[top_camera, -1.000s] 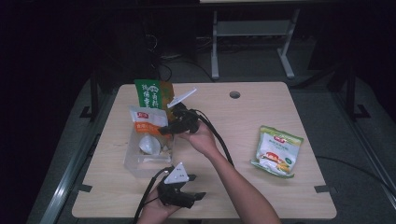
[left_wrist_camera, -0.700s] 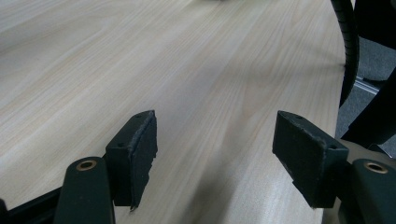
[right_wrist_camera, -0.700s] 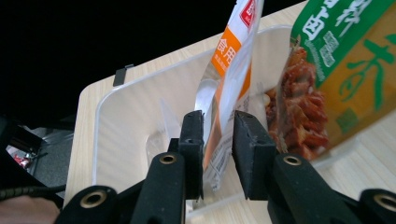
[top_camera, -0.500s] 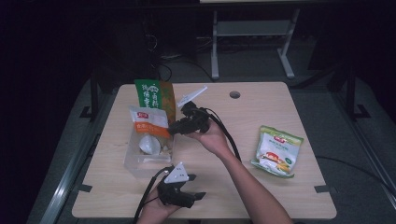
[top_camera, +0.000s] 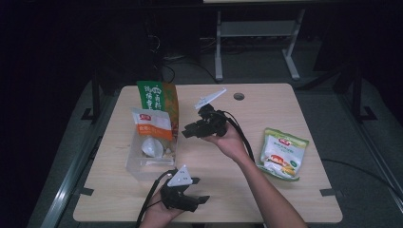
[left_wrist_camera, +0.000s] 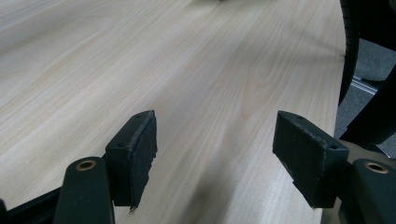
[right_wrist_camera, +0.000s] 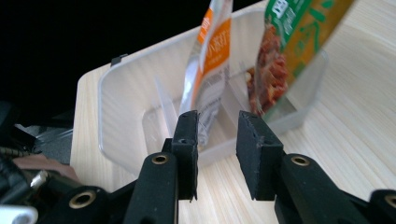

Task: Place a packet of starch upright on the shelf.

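my right gripper (top_camera: 186, 133) hangs just right of the clear bin (top_camera: 135, 164) at the table's (top_camera: 285, 99) left; its jaws have just been opening and grasp nothing. in the bin stand an orange-and-white pouch (top_camera: 151, 124) and, at its far end, a green pouch (top_camera: 157, 96). my left gripper (top_camera: 202, 199), at the near edge, is released over bare wood. a green-and-white snack bag (top_camera: 281, 153) lies well apart at right.

An orange-and-white pouch (top_camera: 152, 124) stands upright in the clear plastic bin (top_camera: 135, 166), a green-and-orange pouch (top_camera: 159, 95) behind it.
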A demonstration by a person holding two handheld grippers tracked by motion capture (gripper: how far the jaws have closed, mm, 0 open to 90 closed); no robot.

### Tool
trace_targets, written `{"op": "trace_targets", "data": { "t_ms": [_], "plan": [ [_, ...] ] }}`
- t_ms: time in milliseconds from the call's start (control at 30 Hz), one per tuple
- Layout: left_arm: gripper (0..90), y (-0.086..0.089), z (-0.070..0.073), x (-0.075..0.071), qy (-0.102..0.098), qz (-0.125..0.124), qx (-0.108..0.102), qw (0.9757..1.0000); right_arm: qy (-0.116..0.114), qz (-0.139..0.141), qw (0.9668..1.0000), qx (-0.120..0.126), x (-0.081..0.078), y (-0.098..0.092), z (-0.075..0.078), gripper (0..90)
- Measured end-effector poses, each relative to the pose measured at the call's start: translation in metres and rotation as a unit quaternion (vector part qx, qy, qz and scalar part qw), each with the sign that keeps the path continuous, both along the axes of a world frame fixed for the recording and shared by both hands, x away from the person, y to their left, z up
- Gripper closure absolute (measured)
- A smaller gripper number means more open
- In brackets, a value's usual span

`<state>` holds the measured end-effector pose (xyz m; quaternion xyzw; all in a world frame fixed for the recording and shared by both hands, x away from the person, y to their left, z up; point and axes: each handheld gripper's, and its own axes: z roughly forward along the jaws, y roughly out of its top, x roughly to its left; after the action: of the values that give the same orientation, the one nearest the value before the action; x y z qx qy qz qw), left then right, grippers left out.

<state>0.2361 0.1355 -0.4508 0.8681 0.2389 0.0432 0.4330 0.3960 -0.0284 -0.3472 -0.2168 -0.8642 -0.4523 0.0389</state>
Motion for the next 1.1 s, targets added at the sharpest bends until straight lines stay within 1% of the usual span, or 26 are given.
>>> {"op": "trace_targets", "data": {
  "t_ms": [33,100,133,200,233,267,300,333,367,400,500,533,633,667,700,800,867,900,967,1000,1033,1067,1100],
  "plan": [
    [30.2,0.0,0.0,0.0,0.0,0.0,0.0,1.0,0.0,-0.001,1.0,-0.003,0.0,-0.003,0.0,68.3],
    [30.1,-0.001,0.0,0.0,-0.001,-0.001,-0.001,1.0,-0.004,-0.013,0.9999,-0.004,-0.001,-0.014,0.0,68.2],
    [30.1,-0.001,0.0,0.0,-0.001,-0.001,-0.001,1.0,-0.004,-0.013,0.9999,-0.004,-0.001,-0.014,0.0,68.2],
    [30.1,-0.001,0.0,0.0,-0.001,-0.002,-0.001,1.0,-0.006,-0.021,0.9997,-0.008,-0.003,-0.021,-0.001,68.3],
    [30.0,-0.001,0.0,0.0,0.0,-0.001,-0.001,1.0,-0.006,-0.028,0.9995,-0.014,-0.004,-0.029,-0.002,68.3],
    [30.1,-0.001,0.0,-0.001,0.0,-0.002,-0.002,1.0,-0.005,-0.031,0.9994,-0.014,-0.005,-0.033,-0.003,68.2],
    [30.1,-0.001,0.0,-0.001,0.0,-0.002,-0.002,1.0,-0.005,-0.031,0.9994,-0.014,-0.005,-0.033,-0.003,68.2],
    [30.0,-0.001,0.0,-0.001,0.0,-0.001,-0.004,1.0,-0.001,-0.037,0.9992,-0.015,-0.006,-0.04,-0.005,67.9],
    [30.0,-0.001,0.0,-0.001,0.0,-0.001,-0.004,1.0,-0.001,-0.037,0.9992,-0.015,-0.006,-0.04,-0.005,67.9],
    [30.0,-0.001,0.0,-0.001,0.001,-0.001,-0.004,1.0,-0.003,-0.038,0.9991,-0.015,-0.007,-0.044,-0.006,67.8],
    [30.0,-0.001,0.0,-0.001,0.001,-0.003,0.001,1.0,0.004,-0.05,0.9987,-0.013,-0.009,-0.056,-0.007,67.3],
    [30.0,-0.001,0.0,-0.001,0.002,-0.003,0.001,1.0,0.002,-0.055,0.9984,-0.016,-0.01,-0.064,-0.009,66.9],
    [30.0,-0.002,-0.001,-0.001,0.002,-0.004,0.002,1.0,0.004,-0.065,0.9977,-0.017,-0.012,-0.076,-0.011,66.7],
    [30.0,-0.002,-0.001,0.0,-0.001,-0.005,0.003,1.0,0.004,-0.065,0.9977,-0.017,-0.012,-0.076,-0.011,66.7],
    [30.0,-0.002,-0.001,0.0,0.0,-0.006,0.001,1.0,0.005,-0.068,0.9976,-0.016,-0.013,-0.08,-0.011,66.5],
    [30.0,-0.002,-0.001,0.0,0.0,-0.006,0.001,1.0,0.004,-0.078,0.9967,-0.02,-0.016,-0.093,-0.013,65.8],
    [29.9,-0.003,-0.002,-0.001,0.001,-0.005,0.0,1.0,0.007,-0.087,0.9959,-0.021,-0.018,-0.102,-0.014,65.4],
    [29.9,-0.003,-0.002,-0.001,0.001,-0.006,0.001,1.0,0.012,-0.093,0.9953,-0.025,-0.019,-0.11,-0.015,64.2],
    [29.8,-0.003,-0.002,-0.001,0.002,-0.006,-0.001,1.0,0.011,-0.103,0.9944,-0.021,-0.022,-0.118,-0.015,64.2],
    [29.8,-0.003,-0.002,-0.001,0.001,-0.007,0.002,1.0,0.01,-0.105,0.9942,-0.022,-0.022,-0.122,-0.015,64.1],
    [29.8,-0.003,-0.002,-0.001,0.001,-0.007,0.002,1.0,0.01,-0.105,0.9942,-0.022,-0.022,-0.122,-0.015,64.1],
    [29.8,-0.004,-0.002,-0.001,0.0,-0.009,0.003,1.0,0.012,-0.112,0.9933,-0.024,-0.024,-0.129,-0.017,63.8],
    [29.8,-0.004,-0.002,-0.001,0.0,-0.009,0.003,1.0,0.012,-0.112,0.9933,-0.024,-0.024,-0.129,-0.017,63.8]
  ]
}}
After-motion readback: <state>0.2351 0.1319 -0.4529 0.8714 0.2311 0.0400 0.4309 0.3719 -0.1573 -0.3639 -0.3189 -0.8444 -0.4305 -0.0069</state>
